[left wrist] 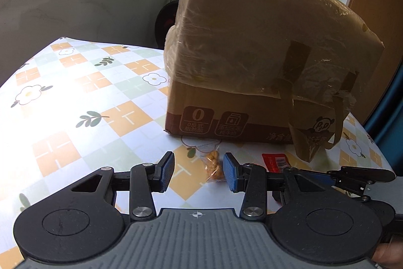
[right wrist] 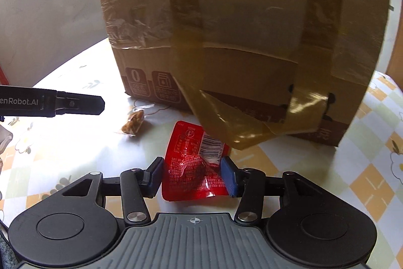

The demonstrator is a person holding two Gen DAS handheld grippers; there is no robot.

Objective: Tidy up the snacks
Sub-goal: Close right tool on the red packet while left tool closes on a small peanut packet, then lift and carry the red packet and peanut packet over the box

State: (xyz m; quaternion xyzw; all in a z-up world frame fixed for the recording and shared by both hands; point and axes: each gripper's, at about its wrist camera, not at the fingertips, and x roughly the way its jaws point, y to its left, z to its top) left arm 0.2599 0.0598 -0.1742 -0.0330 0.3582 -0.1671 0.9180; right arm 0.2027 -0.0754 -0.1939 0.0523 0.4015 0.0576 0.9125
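Note:
A small clear packet of brown snack (left wrist: pixel 213 165) lies on the table between the open fingers of my left gripper (left wrist: pixel 199 172); it also shows in the right wrist view (right wrist: pixel 133 121). A red snack packet (right wrist: pixel 195 164) lies between the fingers of my right gripper (right wrist: pixel 192 174), which touch its sides; the jaws are wide. The red packet's edge shows in the left wrist view (left wrist: pixel 275 161). A tall cardboard box (left wrist: pixel 252 54) wrapped in tape stands just behind both packets, also in the right wrist view (right wrist: pixel 239 29).
The table has a checked floral cloth (left wrist: pixel 75 105). Loose brown tape strips (right wrist: pixel 221 117) hang from the box over the red packet. The left gripper's finger (right wrist: pixel 75 103) reaches in from the left of the right wrist view. A grey wall lies behind.

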